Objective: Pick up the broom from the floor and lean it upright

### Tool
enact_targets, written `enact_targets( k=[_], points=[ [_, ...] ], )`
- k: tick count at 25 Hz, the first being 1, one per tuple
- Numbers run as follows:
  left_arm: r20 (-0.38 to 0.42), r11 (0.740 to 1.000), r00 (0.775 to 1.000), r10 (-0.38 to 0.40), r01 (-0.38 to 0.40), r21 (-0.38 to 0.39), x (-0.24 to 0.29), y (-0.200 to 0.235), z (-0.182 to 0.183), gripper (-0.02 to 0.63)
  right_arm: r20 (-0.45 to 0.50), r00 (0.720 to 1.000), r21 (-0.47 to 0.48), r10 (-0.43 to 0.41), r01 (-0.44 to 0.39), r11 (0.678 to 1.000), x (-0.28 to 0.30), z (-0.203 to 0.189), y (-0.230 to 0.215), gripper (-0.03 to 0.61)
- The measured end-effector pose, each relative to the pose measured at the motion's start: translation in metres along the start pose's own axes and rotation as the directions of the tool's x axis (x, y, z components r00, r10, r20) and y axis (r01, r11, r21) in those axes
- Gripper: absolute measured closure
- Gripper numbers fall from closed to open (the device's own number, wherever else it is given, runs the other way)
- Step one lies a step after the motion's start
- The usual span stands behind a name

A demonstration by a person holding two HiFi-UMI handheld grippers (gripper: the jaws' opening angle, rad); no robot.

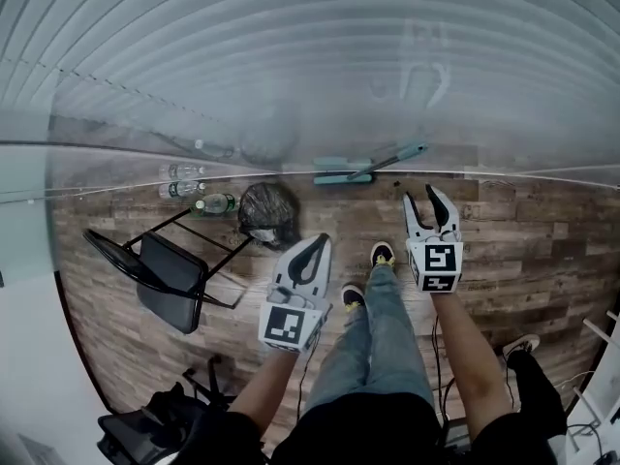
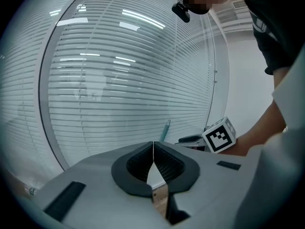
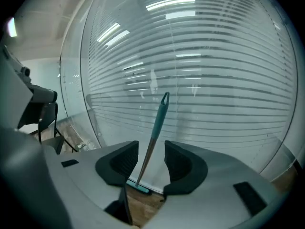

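The teal broom [image 1: 360,170] stands with its head on the wooden floor and its handle leaning against the glass wall with blinds. In the right gripper view the broom [image 3: 156,128] shows through the gap between the jaws, farther off and touching neither pad. My right gripper [image 1: 427,198] is open, a short way in front of the broom, with nothing held. My left gripper [image 1: 317,244] is shut and empty, lower and to the left, above the person's legs. From the left gripper [image 2: 153,152] the broom's handle tip [image 2: 165,130] and the right gripper's marker cube [image 2: 220,135] show to the right.
A black folding chair [image 1: 170,277] stands at the left. A dark mesh bin [image 1: 268,212] and several water bottles [image 1: 197,188] sit by the glass wall [image 1: 291,56]. The person's jeans and shoes [image 1: 381,254] are below the grippers. A black bag [image 1: 145,429] lies at the lower left.
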State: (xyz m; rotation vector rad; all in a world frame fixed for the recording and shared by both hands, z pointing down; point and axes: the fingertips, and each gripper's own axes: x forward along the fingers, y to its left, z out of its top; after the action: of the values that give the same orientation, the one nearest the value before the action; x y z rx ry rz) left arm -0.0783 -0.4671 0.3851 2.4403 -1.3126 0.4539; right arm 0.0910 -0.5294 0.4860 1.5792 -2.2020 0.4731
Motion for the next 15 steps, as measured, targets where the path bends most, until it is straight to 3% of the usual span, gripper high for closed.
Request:
enact_targets(
  k=[5,15],
  points=[
    [0.034,0.997,0.999,-0.03,0.027,0.068,-0.014,-0.008,0.02,0.592,0.018,1.0,-0.035,0.026,-0.025,0.999,-0.044,0.023,0.007,0.405],
    [0.073,0.994,0.995,-0.072,0.066,0.092,-0.075,-0.032,0.058,0.592,0.132,0.991,-0.032,-0.002,0.006,0.999,-0.148,0.098,0.016,0.405]
  ],
)
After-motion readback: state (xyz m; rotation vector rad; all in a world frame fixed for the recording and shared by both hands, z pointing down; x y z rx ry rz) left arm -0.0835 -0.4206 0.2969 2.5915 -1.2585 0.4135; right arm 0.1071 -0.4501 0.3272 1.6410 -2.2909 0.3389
